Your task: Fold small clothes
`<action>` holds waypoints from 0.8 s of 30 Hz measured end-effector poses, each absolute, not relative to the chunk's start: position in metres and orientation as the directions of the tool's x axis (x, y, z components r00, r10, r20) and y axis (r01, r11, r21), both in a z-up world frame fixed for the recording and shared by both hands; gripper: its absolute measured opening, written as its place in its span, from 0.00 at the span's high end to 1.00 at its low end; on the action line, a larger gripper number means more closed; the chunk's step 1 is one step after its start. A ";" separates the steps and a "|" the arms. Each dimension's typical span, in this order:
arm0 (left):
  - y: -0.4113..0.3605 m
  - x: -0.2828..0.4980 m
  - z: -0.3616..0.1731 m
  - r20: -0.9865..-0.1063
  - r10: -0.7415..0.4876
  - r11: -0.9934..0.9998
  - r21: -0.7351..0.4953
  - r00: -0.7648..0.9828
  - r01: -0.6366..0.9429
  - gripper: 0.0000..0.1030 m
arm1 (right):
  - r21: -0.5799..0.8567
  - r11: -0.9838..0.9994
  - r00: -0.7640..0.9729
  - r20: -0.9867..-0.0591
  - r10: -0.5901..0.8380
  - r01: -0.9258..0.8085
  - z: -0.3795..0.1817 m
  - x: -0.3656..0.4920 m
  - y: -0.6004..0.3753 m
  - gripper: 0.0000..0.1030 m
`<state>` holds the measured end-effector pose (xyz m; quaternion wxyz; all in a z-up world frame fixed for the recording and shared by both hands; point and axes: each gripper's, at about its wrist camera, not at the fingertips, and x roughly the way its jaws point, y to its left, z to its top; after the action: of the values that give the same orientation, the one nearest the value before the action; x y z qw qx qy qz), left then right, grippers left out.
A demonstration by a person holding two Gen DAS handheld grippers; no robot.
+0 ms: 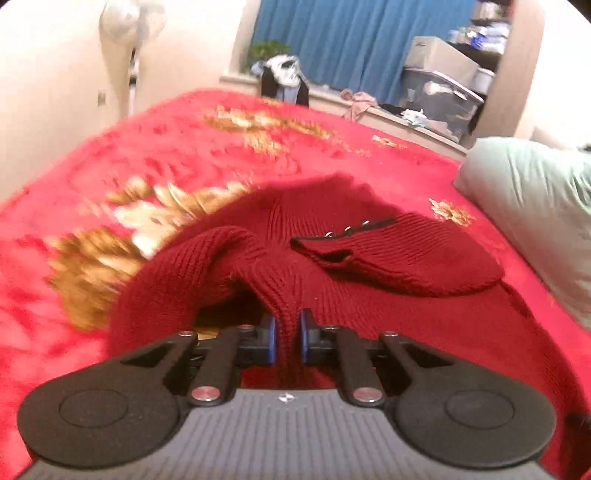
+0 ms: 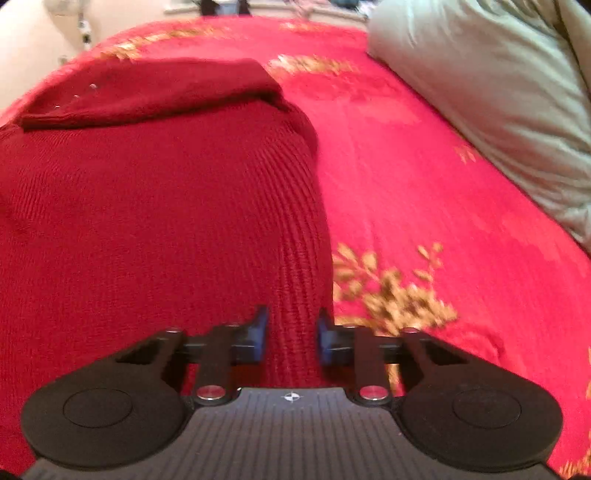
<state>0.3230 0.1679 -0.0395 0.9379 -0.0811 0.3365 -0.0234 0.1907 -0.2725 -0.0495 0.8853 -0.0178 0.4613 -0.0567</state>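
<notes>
A dark red knit sweater (image 1: 369, 258) lies on the bed, with one sleeve folded across its body and small metal snaps near the sleeve's dark-trimmed edge. My left gripper (image 1: 287, 332) is shut on a raised ridge of the sweater's knit, which bunches up between the blue pads (image 1: 271, 328). In the right wrist view the sweater (image 2: 166, 192) fills the left half. My right gripper (image 2: 291, 332) sits at the sweater's right edge, with ribbed knit filling the gap between its blue pads (image 2: 260, 328), which close on it.
A red fleece blanket (image 2: 424, 166) with gold leaf patterns covers the bed. A pale green pillow (image 2: 498, 92) lies at the right. Beyond the bed are a blue curtain (image 1: 351, 40), a window ledge with clothes and storage boxes (image 1: 443, 92), and a standing fan (image 1: 129, 29).
</notes>
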 end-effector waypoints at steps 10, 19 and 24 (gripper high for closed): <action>0.287 0.249 0.017 -0.654 0.206 0.944 -0.061 0.727 -0.323 0.79 | 0.239 0.874 0.554 -0.695 0.458 -0.423 -0.013 0.145 -0.191 0.75; 0.256 0.096 0.032 -0.640 0.015 0.977 -0.153 0.768 -0.146 0.42 | 0.101 0.957 0.689 -0.674 0.266 -0.270 0.000 0.126 -0.198 0.45; 0.234 0.064 -0.024 -0.770 -0.050 0.988 -0.133 0.636 -0.083 0.43 | 0.145 0.968 0.662 -0.708 0.247 -0.206 -0.011 0.125 -0.206 0.43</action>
<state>0.0642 0.2341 -0.0244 0.9011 -0.0781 0.4264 0.0093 0.1253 -0.2065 -0.0113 0.9112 0.0260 0.3919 0.1241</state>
